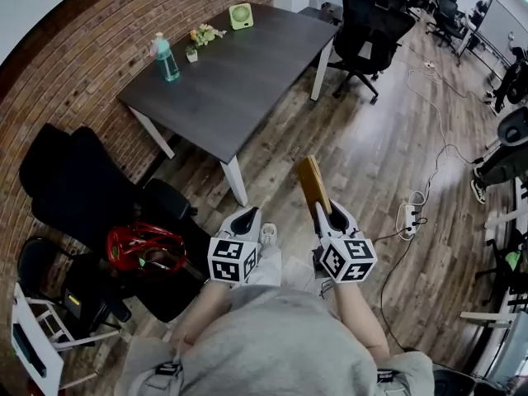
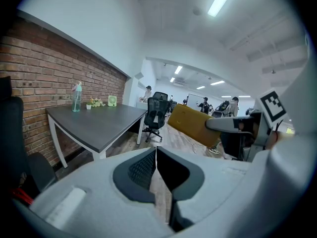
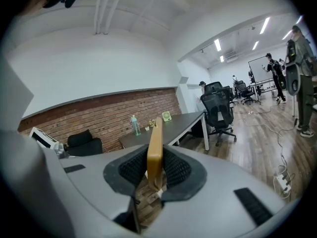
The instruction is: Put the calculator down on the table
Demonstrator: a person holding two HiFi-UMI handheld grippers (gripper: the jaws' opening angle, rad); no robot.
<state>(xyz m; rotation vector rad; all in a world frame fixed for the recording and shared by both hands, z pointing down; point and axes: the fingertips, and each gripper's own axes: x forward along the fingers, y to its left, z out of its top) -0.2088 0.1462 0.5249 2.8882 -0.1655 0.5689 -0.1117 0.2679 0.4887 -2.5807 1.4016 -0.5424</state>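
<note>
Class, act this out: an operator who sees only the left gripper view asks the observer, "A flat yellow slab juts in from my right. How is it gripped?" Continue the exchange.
Observer: The right gripper view shows the right gripper shut on that flat yellow calculator, which stands on edge between the ribbed black pads.
Operator: Is it over the table yet?
Observer: No. In the head view it hangs above the wood plank floor, short of the near corner of the dark grey rectangular table.

Lower end of calculator (image 1: 313,184) hidden between right gripper (image 1: 334,214) jaws. On table (image 1: 247,73), green item (image 1: 240,16) too small to identify, possibly a fan.
</note>
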